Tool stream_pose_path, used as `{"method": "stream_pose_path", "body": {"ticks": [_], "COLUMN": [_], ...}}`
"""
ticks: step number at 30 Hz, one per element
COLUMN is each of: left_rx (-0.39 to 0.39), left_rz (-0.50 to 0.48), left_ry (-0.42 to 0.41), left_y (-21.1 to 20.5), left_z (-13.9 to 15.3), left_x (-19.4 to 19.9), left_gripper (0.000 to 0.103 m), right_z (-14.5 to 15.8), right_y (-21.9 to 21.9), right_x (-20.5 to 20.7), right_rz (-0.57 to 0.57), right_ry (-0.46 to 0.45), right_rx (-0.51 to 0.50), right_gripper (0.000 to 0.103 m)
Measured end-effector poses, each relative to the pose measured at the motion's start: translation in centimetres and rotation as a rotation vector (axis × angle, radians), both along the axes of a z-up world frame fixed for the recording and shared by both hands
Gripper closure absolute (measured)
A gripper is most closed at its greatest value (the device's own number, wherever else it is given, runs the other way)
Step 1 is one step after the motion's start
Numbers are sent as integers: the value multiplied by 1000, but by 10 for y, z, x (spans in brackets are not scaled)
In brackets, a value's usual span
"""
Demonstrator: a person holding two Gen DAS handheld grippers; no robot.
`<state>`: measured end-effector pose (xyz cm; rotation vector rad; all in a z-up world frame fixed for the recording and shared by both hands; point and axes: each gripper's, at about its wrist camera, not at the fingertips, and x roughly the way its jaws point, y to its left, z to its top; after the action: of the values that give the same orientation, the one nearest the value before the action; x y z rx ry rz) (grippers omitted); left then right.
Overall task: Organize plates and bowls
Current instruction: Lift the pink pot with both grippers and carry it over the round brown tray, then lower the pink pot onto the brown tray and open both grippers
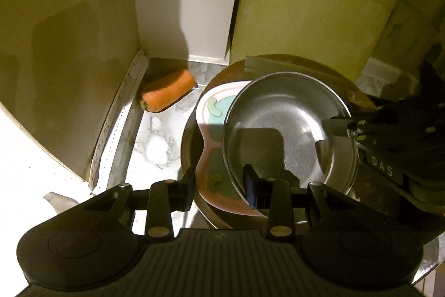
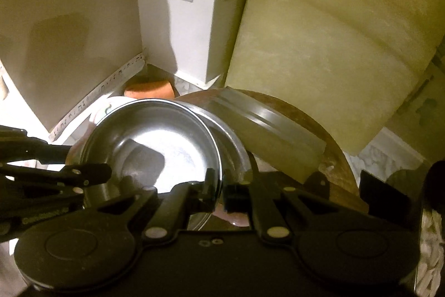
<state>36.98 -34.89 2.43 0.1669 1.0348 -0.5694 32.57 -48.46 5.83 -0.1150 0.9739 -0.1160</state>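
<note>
On the marble counter [image 1: 155, 130] in the corner, the steel bowl [image 1: 289, 130] sits stacked on the pink plate [image 1: 211, 157]; the right gripper [image 2: 219, 191] pinches its rim, the left gripper [image 1: 219, 185] gapes over the plate's near edge. Stacking seems nearly done.

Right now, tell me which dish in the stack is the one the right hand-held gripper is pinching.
The steel bowl on top: the right hand-held gripper is closed on its near rim. The pink patterned plate lies beneath it, ungripped.
</note>
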Motion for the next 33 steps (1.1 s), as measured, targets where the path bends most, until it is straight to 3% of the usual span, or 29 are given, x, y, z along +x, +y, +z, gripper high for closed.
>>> {"method": "stream_pose_path", "body": {"ticks": [7, 13, 19, 28, 33], "left_rx": [44, 29, 10, -33, -43], "left_rz": [-19, -35, -77, -88, -84], "left_ry": [-15, 3, -66, -66, -58], "left_y": [1, 5, 12, 30, 37], "left_z": [-1, 0, 19, 30, 30], "left_x": [-1, 0, -11, -28, -35], "left_gripper": [69, 66, 65, 65, 65], "right_z": [-11, -16, -17, -19, -16], "right_y": [9, 9, 6, 5, 6], "right_x": [8, 12, 20, 29, 28], "right_rz": [60, 89, 94, 87, 89], "right_ry": [60, 88, 105, 126, 136], "right_rx": [-45, -47, -55, -73, -60], "right_gripper": [96, 95, 95, 95, 86]}}
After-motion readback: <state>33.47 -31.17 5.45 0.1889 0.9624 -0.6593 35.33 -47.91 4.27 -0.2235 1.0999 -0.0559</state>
